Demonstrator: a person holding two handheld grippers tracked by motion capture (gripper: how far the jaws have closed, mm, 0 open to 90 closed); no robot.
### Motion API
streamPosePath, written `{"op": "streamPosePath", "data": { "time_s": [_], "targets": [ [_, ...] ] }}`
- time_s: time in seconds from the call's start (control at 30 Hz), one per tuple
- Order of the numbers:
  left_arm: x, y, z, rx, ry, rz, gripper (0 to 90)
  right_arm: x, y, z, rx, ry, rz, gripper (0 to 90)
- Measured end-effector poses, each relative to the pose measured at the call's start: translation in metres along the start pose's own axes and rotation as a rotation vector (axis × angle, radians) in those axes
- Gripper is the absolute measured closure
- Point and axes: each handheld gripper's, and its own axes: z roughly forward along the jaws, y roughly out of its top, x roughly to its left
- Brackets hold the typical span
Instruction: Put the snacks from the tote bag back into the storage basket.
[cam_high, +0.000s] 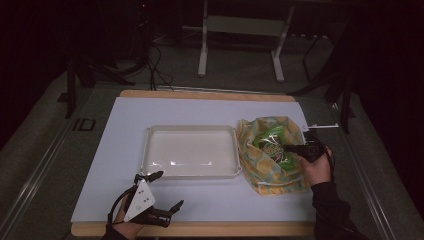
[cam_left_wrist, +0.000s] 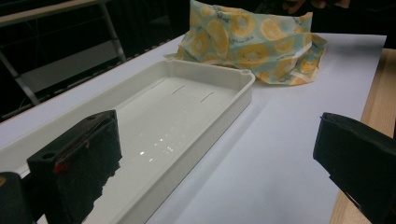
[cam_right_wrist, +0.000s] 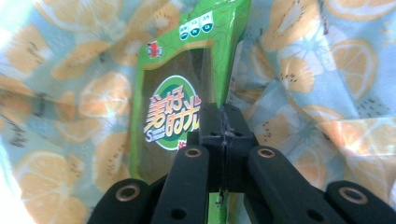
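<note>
Left gripper (cam_high: 159, 192) agape; right gripper (cam_right_wrist: 224, 123) clenched on upright green packet (cam_right_wrist: 187, 84) edge

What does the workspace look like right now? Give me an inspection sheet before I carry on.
Surface: pale blue sheet over a wooden table.
Job's things: empty white tray in the middle; fruit-print bag beside its right end, open, green snack packets inside.
Clutter: nothing seen.
Grippers: left gripper at the near edge, jaws wide apart, empty; right gripper inside the bag, jaws closed on a green packet's edge.
Cables: dark cables on the floor beyond the table.
Surroundings: dim room, metal frame legs behind.
</note>
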Motion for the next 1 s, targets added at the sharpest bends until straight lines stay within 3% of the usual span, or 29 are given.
{"op": "streamPosePath", "data": {
  "time_s": [1.0],
  "targets": [
    [0.000, 0.000, 0.000, -0.013, -0.001, -0.007, 1.5, -0.017, -0.007, -0.050, -0.121, -0.015, 0.076, 89.0]
  ]
}}
